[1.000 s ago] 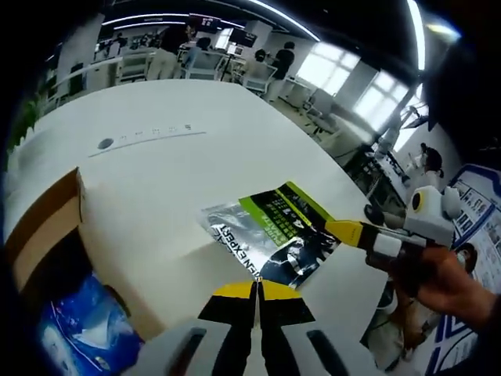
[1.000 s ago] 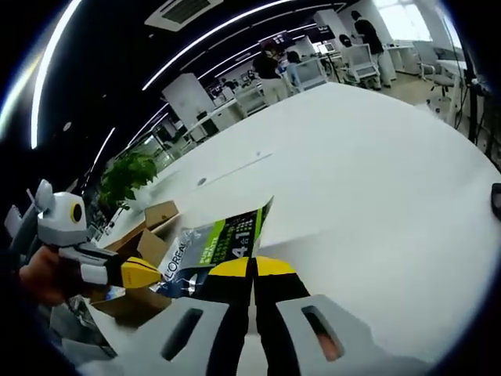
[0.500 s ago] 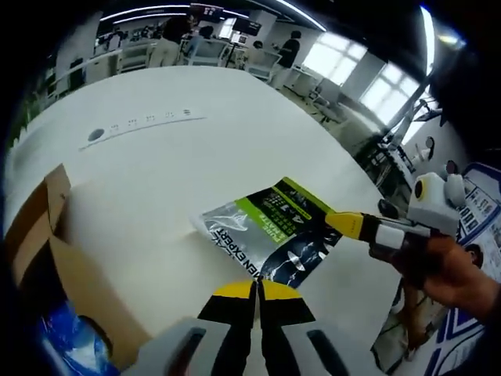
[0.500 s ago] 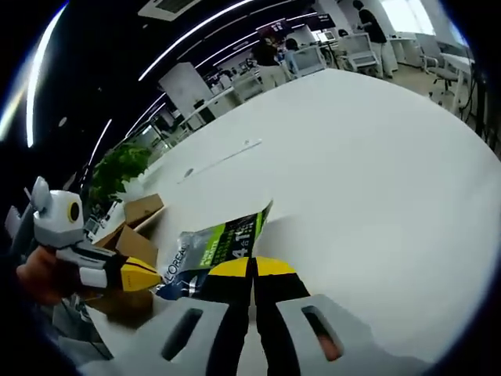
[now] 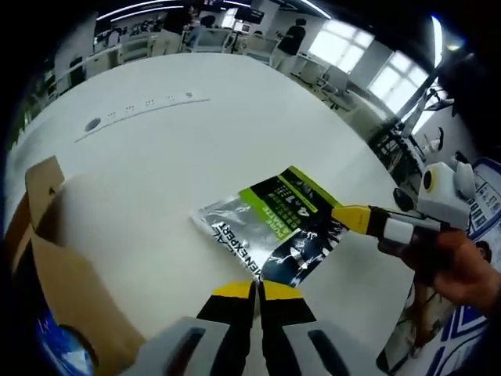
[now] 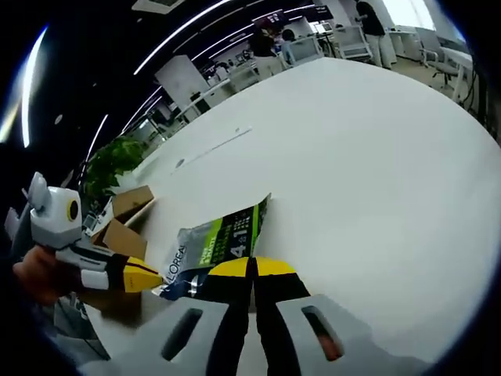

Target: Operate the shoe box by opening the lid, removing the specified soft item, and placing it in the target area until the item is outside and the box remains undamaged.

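Glossy pouch now lower, nearer the white table.
Right gripper clamps its crinkled foil edge; left gripper clenched empty beside the cardboard box.

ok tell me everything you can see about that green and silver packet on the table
The packet is a flat, glossy foil-like pouch, silver at one end, a lime green band across the middle, dark with white splash graphics at the other. White print reads "EXPERT" in the left gripper view; "L'OREAL" and a large "4" show in the right gripper view. It lies flat on the white table, outside the cardboard box. The right tongs are shut on its edge; the left tongs sit shut just short of it.
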Available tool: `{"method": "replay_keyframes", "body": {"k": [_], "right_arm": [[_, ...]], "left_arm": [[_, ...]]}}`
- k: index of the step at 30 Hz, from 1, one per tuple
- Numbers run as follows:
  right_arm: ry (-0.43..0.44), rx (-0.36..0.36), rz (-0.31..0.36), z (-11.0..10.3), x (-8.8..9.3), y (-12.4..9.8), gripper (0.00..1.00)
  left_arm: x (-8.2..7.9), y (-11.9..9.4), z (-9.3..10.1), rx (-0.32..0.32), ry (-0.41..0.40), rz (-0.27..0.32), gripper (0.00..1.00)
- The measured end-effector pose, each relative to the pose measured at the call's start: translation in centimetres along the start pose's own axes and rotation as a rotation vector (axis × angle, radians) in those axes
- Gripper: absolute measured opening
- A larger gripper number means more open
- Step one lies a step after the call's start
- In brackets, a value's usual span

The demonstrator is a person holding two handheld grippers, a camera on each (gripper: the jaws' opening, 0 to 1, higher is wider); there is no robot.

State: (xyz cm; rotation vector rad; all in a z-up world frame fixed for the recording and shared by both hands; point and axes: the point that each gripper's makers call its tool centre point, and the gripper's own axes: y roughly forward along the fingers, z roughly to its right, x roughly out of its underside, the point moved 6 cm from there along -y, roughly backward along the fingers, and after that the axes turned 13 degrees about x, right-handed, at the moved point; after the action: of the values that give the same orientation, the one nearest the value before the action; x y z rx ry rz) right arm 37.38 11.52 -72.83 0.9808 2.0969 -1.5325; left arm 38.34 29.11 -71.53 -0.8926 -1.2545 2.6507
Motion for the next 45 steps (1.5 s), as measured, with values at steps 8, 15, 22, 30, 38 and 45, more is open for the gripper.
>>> {"method": "replay_keyframes", "body": {"k": [8,15,22,30,38,45], "right_arm": [[-0.002,0.009,-0.009,0.2,0.4,0.2,0.0],[-0.01,0.027,-0.012,0.2,0.4,0.0,0.01],[-0.052,0.051,0.003,0.3,0.1,-0.6,0.04],[-0.07,0.076,0.011,0.2,0.1,-1.8,0.04],[-0.069,0.086,0.027,-0.9,0.3,-3.1,0.05],[-0.084,0.078,0.04,-2.6,0.7,-4.0,0.05]], "left_arm": [[0.2,-0.2,-0.4,-0.014,-0.023,-0.002,0.07],[0.0,-0.8,-0.3,-0.01,-0.022,0.011,0.09],[0.1,-2.0,-0.1,0.019,0.008,0.059,0.13],[0.4,-3.8,0.1,0.034,0.004,0.113,0.13],[0.6,-6.0,0.9,0.08,0.044,0.191,0.14],[1.1,-8.3,1.2,0.11,0.078,0.231,0.14]]}}
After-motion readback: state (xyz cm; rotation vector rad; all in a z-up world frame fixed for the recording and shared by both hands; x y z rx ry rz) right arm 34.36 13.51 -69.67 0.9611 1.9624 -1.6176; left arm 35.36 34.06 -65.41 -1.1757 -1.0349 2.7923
